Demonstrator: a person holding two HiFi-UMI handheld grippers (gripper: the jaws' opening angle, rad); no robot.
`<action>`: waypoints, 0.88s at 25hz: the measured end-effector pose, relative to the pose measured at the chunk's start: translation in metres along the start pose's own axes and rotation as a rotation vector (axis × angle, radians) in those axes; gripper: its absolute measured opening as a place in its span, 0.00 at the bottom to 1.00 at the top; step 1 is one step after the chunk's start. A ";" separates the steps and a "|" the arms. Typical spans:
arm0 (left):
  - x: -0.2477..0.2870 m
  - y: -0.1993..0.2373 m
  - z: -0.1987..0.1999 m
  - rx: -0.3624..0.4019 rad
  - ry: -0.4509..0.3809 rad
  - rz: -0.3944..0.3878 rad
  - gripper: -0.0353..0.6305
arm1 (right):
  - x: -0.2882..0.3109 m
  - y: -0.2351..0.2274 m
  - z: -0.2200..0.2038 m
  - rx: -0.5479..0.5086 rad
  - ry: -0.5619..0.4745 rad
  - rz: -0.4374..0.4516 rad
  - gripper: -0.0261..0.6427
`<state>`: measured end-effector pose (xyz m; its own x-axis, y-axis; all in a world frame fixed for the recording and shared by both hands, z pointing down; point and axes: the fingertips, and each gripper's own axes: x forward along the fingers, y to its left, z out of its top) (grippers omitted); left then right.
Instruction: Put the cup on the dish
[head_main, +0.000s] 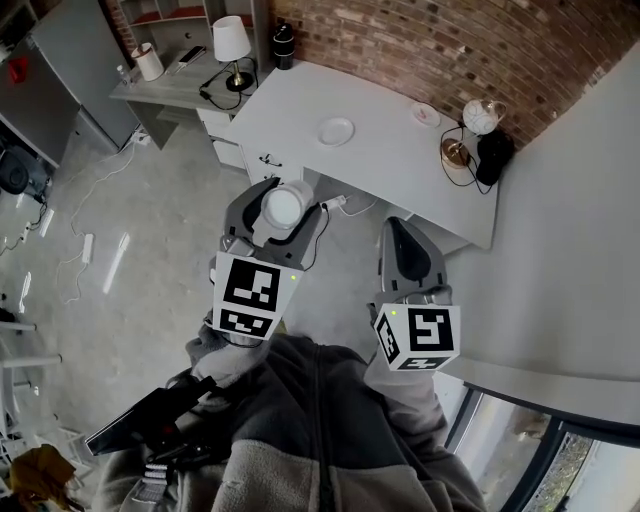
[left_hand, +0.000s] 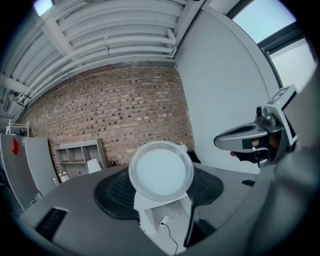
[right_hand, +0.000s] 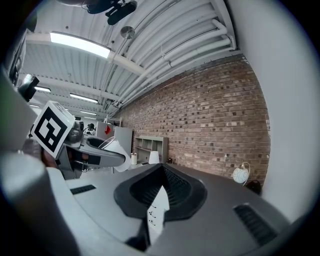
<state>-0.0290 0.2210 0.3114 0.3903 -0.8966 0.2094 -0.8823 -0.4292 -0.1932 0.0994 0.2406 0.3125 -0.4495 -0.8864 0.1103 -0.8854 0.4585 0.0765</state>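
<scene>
My left gripper is shut on a white cup, held in the air in front of the white table. The left gripper view shows the cup's round open mouth clamped between the jaws. A white dish lies on the table beyond the cup. My right gripper hangs beside the left one, shut and holding nothing, short of the table's near edge. In the right gripper view its jaws meet at my right gripper, with the cup visible at the left.
A second small dish, a globe lamp and a black object sit along the brick wall. A desk with a white lamp stands to the far left. Cables trail over the floor.
</scene>
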 end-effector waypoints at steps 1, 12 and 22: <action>0.001 -0.003 -0.001 0.000 0.002 -0.002 0.45 | -0.003 -0.002 -0.002 0.001 0.001 -0.003 0.04; 0.000 -0.010 -0.005 0.017 -0.003 -0.011 0.45 | -0.009 -0.005 -0.015 0.012 0.000 -0.020 0.04; 0.042 0.036 -0.012 0.040 -0.035 -0.019 0.45 | 0.053 -0.003 -0.014 -0.027 0.010 -0.044 0.04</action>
<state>-0.0475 0.1695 0.3249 0.4163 -0.8913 0.1797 -0.8637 -0.4494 -0.2283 0.0798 0.1926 0.3318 -0.4088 -0.9053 0.1158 -0.9008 0.4206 0.1084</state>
